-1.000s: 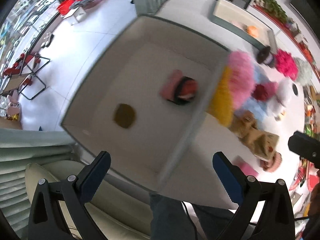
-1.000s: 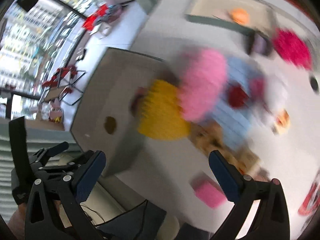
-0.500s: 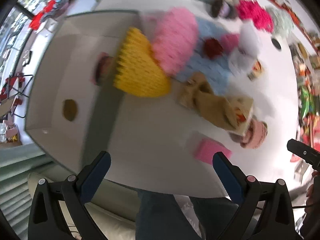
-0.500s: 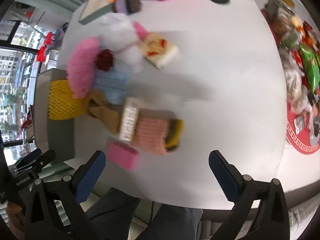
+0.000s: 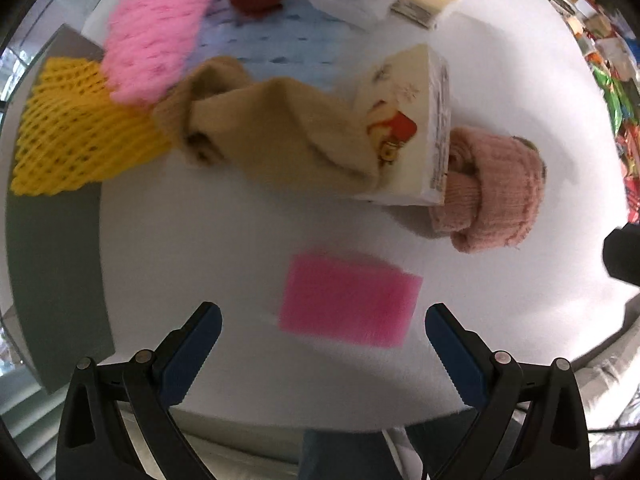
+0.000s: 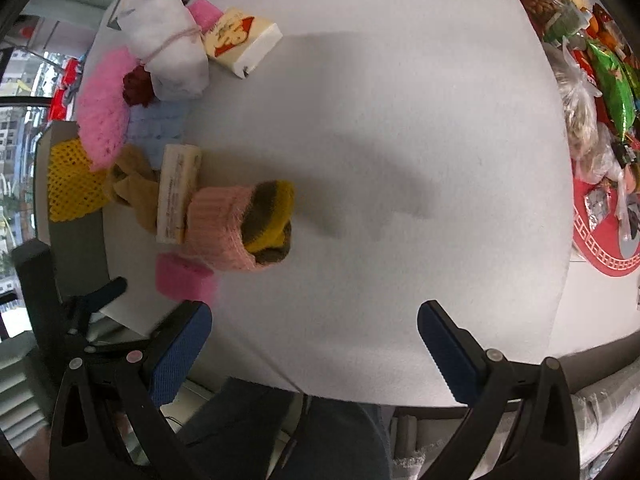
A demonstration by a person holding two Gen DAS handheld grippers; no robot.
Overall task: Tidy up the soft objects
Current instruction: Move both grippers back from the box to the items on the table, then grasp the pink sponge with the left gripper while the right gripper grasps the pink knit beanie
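A pink sponge [image 5: 348, 300] lies on the white table just ahead of my open left gripper [image 5: 320, 344], between the lines of its fingers. Beyond it are a tan sock [image 5: 276, 132], a tissue pack [image 5: 408, 128], a rolled pink sock [image 5: 492, 188], yellow foam netting [image 5: 72, 136] and pink foam netting [image 5: 156, 40]. My right gripper [image 6: 314, 344] is open over bare table; the pink sponge [image 6: 182, 280] sits to its left, by the pink and yellow socks [image 6: 240, 228]. The left gripper's fingers [image 6: 100, 294] show at the table edge.
A grey box [image 5: 52, 272] stands off the table's left edge. A white bundle [image 6: 168, 48], a dark red pom [image 6: 138, 86], blue netting [image 6: 160, 124] and a second tissue pack [image 6: 240, 40] lie further back. Snack bags [image 6: 600, 92] crowd the right side. A person's jeans [image 6: 304, 440] are below.
Both grippers have swung right, away from the grey box, and come down towards the table. The left one now has the pink sponge just ahead of its fingers.
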